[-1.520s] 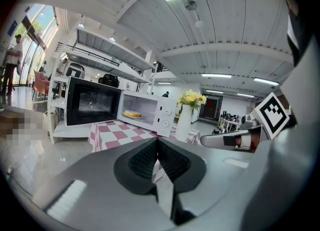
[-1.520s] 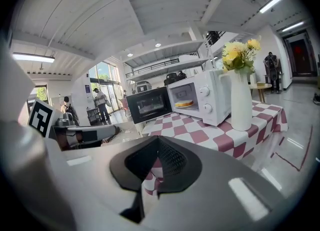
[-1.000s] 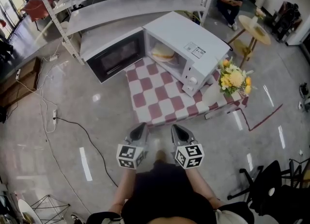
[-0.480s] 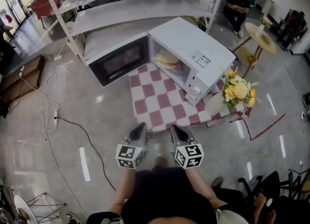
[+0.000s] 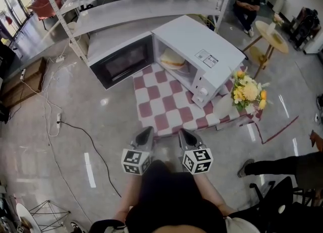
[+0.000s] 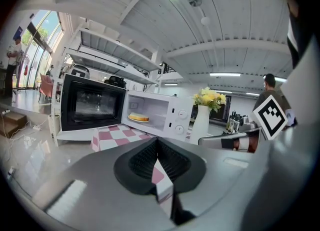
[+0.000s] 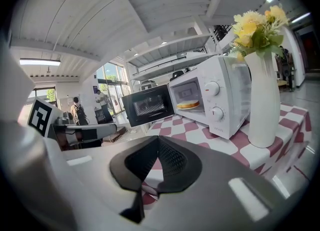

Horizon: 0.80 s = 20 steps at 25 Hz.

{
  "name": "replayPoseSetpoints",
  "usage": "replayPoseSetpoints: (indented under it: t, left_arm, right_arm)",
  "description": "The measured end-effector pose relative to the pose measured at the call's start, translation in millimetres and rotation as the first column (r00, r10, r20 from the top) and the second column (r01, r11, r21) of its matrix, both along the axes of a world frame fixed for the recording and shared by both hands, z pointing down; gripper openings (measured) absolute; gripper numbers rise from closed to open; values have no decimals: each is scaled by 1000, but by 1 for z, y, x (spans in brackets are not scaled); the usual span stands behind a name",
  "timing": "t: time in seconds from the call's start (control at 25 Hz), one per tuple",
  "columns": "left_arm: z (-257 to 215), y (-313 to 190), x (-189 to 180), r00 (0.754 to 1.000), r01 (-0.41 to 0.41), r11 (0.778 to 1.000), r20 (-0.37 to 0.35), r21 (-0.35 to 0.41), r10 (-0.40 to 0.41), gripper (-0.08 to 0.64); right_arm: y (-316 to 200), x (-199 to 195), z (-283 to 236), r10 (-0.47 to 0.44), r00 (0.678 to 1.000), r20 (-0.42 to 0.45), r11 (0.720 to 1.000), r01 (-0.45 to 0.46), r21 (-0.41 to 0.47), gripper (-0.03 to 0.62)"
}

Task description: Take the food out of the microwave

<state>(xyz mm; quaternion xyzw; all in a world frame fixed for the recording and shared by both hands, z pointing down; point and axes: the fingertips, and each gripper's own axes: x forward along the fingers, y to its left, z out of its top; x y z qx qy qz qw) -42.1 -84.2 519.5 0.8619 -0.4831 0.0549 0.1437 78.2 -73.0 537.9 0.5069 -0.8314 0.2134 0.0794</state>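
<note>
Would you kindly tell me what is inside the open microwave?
Inside the microwave, one round, pale yellow food item sits low in the cavity, seemingly on a plate. Nothing else shows there. In the head view, the microwave's top covers the back of the cavity.

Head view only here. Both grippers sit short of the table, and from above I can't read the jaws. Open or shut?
Observer: The left gripper has its jaws together at the tips, with nothing between them.
Operator: Right one?
Observer: Same. The right gripper is shut and empty, pointing toward the microwave.
Operator: The roof hides most of the cavity for me. Anything in front of the food?
Observer: No. From the side, the food is a flat yellowish round. Nothing stands before it, and the door is swung wide open.
</note>
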Motion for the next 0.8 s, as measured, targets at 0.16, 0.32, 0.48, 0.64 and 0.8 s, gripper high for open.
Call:
replayPoseSetpoints:
  t: [0.16, 0.32, 0.48, 0.64, 0.8]
  left_arm:
    - [0, 5, -3, 1000, 5, 1000, -1, -3, -5, 9]
    - [3, 12, -7, 1000, 9, 1000, 2, -11, -9, 9]
    - [6, 16, -8, 1000, 7, 1000, 5, -18, -7, 9]
    - [6, 16, -7, 1000, 3, 1000, 0, -17, -3, 9]
    - [7, 11, -5, 1000, -9, 1000, 1, -20, 9, 9]
  right_arm:
    - [5, 0, 0, 5, 1000, 4, 1000, -5, -1, 2]
    - [12, -3, 2, 11, 1000, 14, 1000, -11, -8, 2]
    - [17, -4, 2, 15, 1000, 19, 1000, -15, -9, 2]
    - [18, 0, 5, 30, 999, 19, 999, -30, -13, 2]
    - [14, 3, 6, 44, 999, 20, 999, -44, -14, 2]
